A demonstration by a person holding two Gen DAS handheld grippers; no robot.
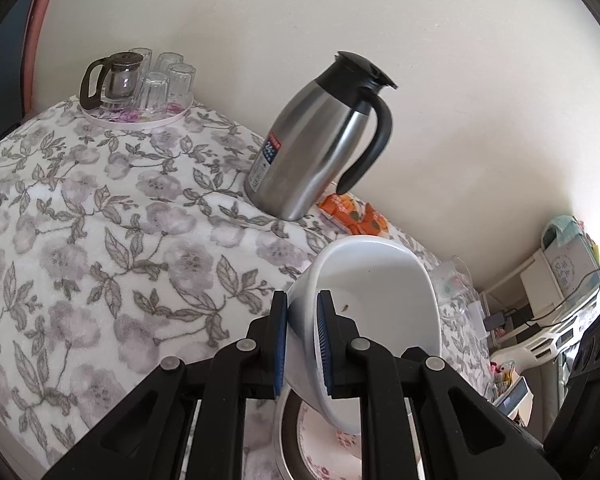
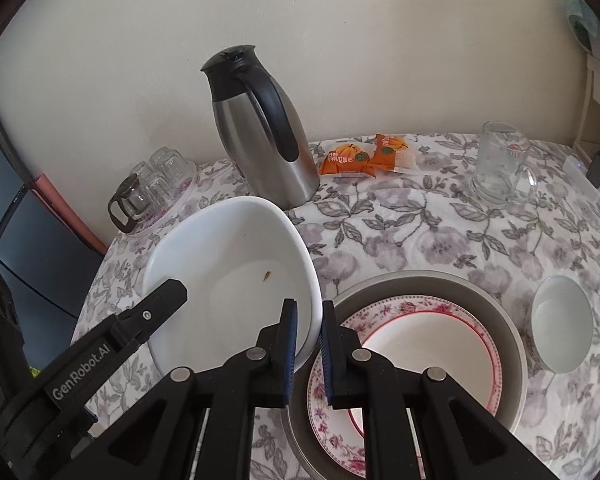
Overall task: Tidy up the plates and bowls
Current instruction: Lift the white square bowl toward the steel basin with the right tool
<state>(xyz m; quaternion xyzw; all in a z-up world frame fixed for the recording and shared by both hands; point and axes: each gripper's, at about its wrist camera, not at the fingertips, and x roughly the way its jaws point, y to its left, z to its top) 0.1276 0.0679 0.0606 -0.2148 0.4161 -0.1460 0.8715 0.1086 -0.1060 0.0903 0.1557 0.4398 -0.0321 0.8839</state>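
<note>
Our left gripper has its blue pads clamped on the rim of the big white bowl, one pad outside the wall and one inside, and the bowl hangs tilted above the flowered tablecloth with a small brown speck on its inner wall. Beyond it in this view we see the steel thermos jug, orange snack packets behind it, and a round tray with upturned glasses and a small glass teapot. Under the bowl a floral plate shows. In the right wrist view, our right gripper pinches the near rim of the same bowl, jaws narrow on the wall, while the left gripper bites the bowl's far-left edge. Just beside the bowl sits a grey pan holding the floral plate; a small white bowl stands near it, and a glass mug farther back.
</note>
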